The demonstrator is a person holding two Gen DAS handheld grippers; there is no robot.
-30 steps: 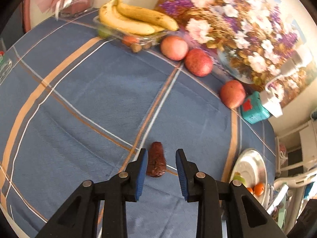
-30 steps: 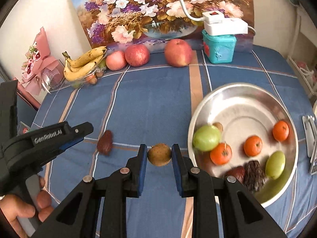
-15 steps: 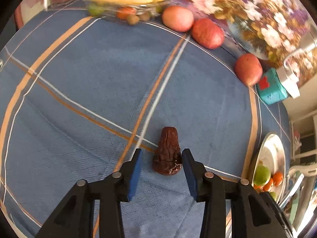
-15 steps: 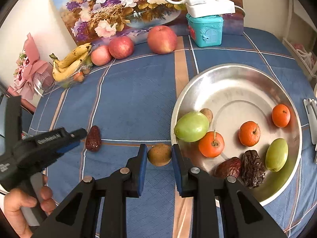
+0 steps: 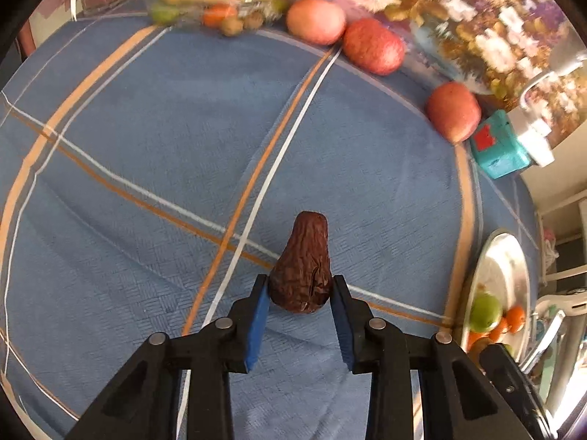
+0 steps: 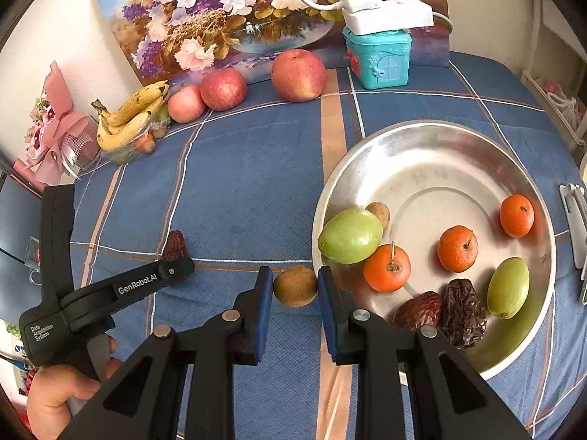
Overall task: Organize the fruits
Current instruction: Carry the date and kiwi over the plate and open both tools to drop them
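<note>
Jaws on my left gripper point(image 5: 300, 291) press against both flanks of a wrinkled brown date point(image 5: 301, 267), pinching its wide end while its narrow end points away from me over the blue checked tablecloth point(image 5: 154, 139). Whether the date rests on the cloth or is just off it I cannot tell. From my right wrist view only the tip of the date shows past the left gripper point(image 6: 176, 269), which my left hand point(image 6: 62, 392) holds low at the left edge.

My right gripper point(image 6: 295, 286) has its jaws spread slightly, one blue pad on either side of a small round brownish fruit point(image 6: 295, 286) lying on the cloth; the pads look just short of touching it, with the right pad beside the rim of the steel plate point(image 6: 433, 128). In the plate lie two green fruits, three small oranges, two dark dates and a small brown fruit.

Farther off, three red apples point(image 6: 299, 75) and a bunch of bananas point(image 6: 128, 117) sit along the flower painting point(image 6: 234, 11), near a teal toy house point(image 6: 378, 57).
</note>
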